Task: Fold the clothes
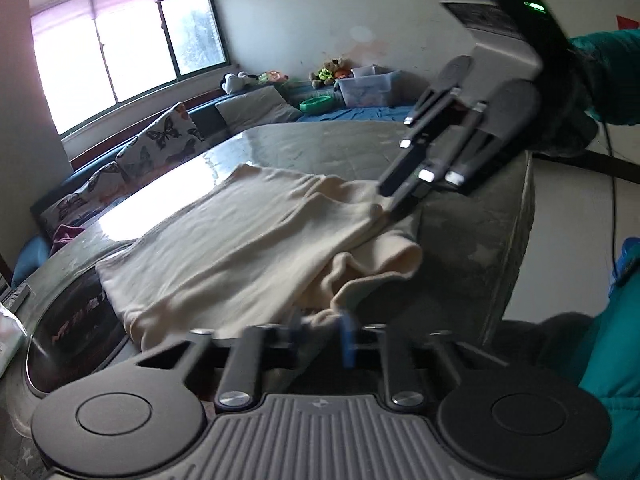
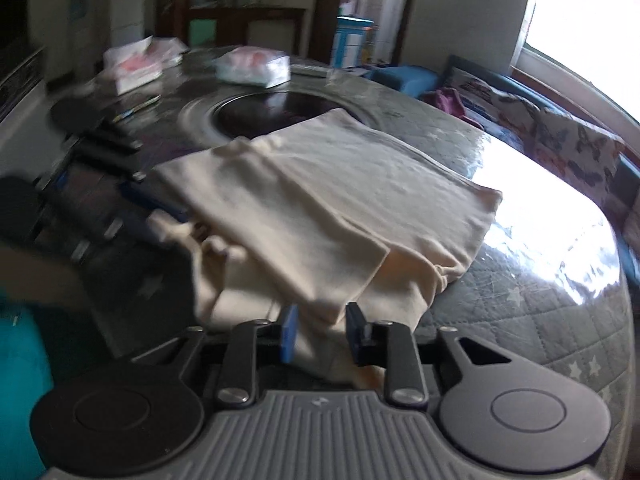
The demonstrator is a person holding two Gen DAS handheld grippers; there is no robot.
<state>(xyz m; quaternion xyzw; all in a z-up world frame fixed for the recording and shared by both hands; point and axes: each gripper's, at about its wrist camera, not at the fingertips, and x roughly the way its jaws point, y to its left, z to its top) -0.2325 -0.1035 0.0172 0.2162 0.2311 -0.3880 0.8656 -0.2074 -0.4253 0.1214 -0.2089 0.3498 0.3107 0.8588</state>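
The worktop (image 2: 520,292) wears a grey quilted, star-printed cover under shiny clear plastic, with a dark round inset. A cream garment (image 2: 340,184) lies folded across it; two white packets (image 2: 256,66) sit at the far edge.

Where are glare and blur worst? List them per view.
Left wrist view: window blown out, glare on the table, left tool fingertips smeared. Right wrist view: glare across the table's right side, the left tool and packets motion-blurred.
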